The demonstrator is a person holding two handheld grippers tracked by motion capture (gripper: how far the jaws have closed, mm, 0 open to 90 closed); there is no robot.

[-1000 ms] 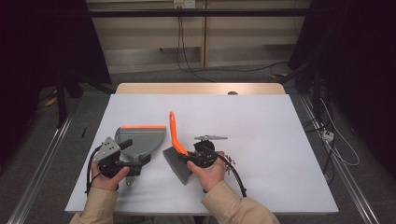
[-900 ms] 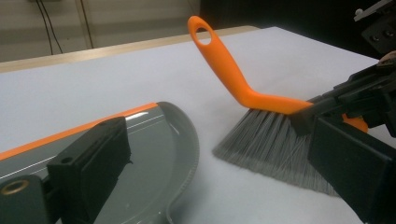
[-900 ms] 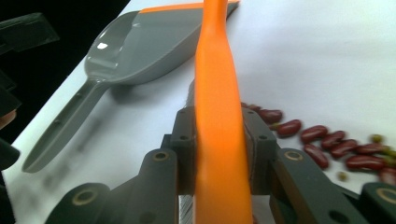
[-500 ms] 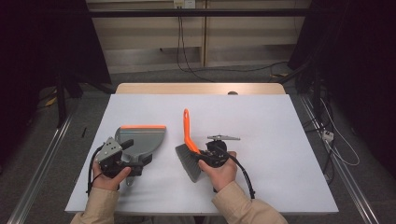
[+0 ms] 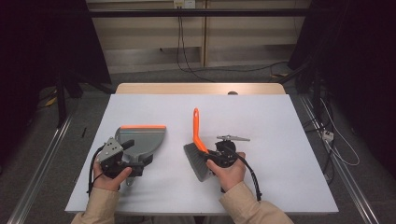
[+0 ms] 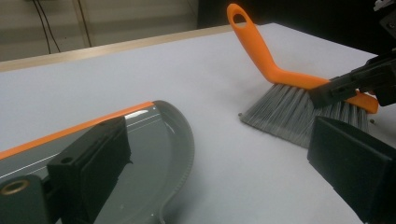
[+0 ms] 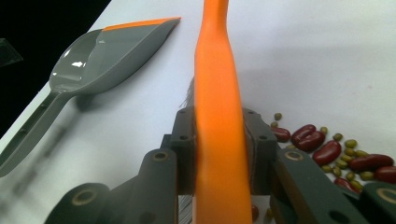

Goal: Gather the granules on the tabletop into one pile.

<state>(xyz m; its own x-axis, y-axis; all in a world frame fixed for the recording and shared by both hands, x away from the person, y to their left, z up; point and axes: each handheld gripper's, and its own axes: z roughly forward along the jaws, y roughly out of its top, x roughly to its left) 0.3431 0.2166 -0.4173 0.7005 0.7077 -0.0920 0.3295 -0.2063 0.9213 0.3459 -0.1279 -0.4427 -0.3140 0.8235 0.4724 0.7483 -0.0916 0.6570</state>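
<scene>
A grey dustpan [image 5: 140, 136] with an orange front lip lies flat on the white table [image 5: 280, 121]. My left gripper [image 5: 134, 162] sits over its handle end. In the left gripper view my left gripper [image 6: 215, 154] has its jaws spread wide, with the pan [image 6: 154, 140] under the left one. A hand brush [image 5: 198, 135] with an orange handle and grey bristles stands to the pan's right, bristles on the table. My right gripper [image 5: 211, 157] is shut on its handle [image 7: 218, 116]. Red and green beans [image 7: 327, 149] lie scattered just right of the brush.
The table's far edge is a wooden strip [image 5: 201, 88]. The right half of the table [image 5: 289, 154] is bare white surface. Cables trail from both grippers toward the near edge. The floor and dark curtains surround the table.
My right hand has carried the brush to the right, away from the dustpan, widening the gap between them. The left hand and the dustpan have stayed put.
</scene>
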